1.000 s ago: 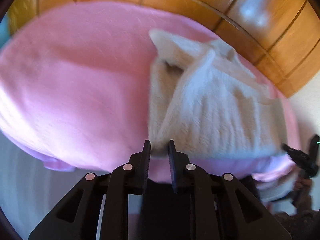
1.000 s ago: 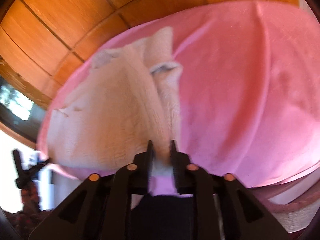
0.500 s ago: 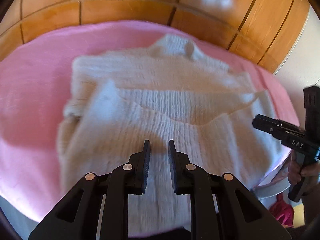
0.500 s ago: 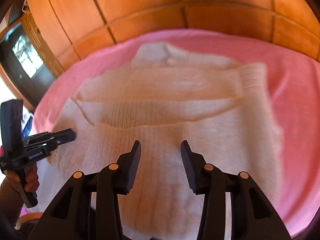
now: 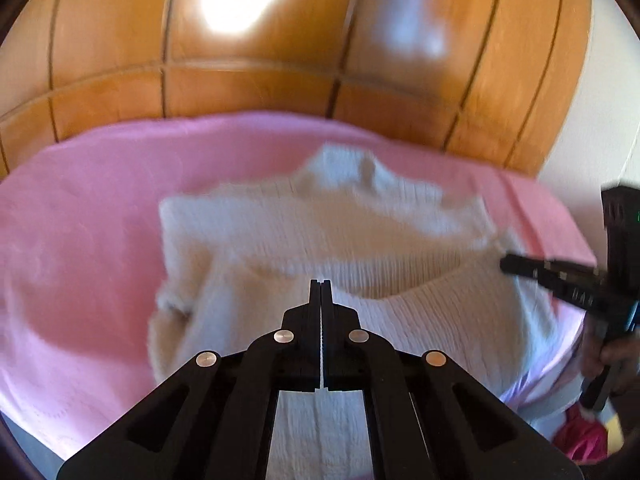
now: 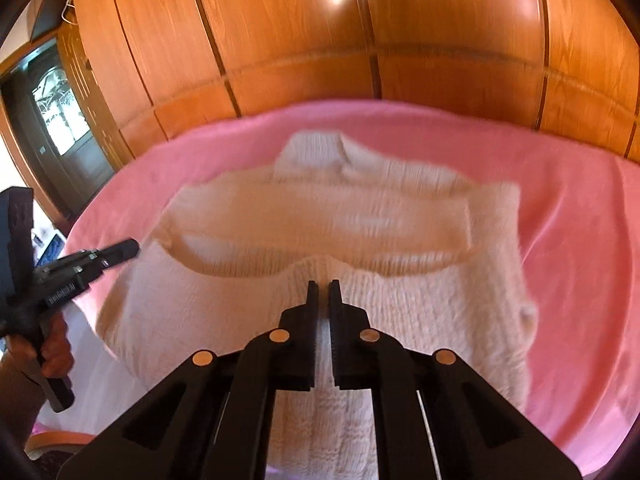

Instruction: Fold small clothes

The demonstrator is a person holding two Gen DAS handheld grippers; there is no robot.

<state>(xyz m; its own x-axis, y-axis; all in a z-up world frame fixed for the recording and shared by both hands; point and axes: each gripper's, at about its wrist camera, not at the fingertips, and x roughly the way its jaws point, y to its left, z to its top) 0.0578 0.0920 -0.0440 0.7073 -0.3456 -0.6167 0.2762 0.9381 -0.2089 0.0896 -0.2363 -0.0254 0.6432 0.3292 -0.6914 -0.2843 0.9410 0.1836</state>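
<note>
Wood-panelled wardrobe doors [image 5: 256, 92] back a bed spread with a pink blanket [image 5: 80, 240], and on that blanket lies the cream knitted sweater [image 5: 320, 240], both sleeves folded across its chest and the collar pointing toward the panels.

Nearest in its own view, the left gripper [image 5: 321, 292] hangs over the sweater's lower body, its fingers pressed together with nothing between them. Seen from the right wrist camera, this same tool comes in from the left edge, held in a bare hand [image 6: 48, 344] by its pistol-style handle (knuckles wrapped round the grip), tip level and just beside the sweater's side edge.

The right gripper [image 6: 323, 292] likewise hovers above the hem region, fingers nearly closed with a narrow slit left between them, holding no cloth. From the left wrist camera it enters from the right, tip near the sweater's other side.

Beyond the garment the blanket runs on to the wardrobe, with a dark glazed door [image 6: 60, 120] further left.
</note>
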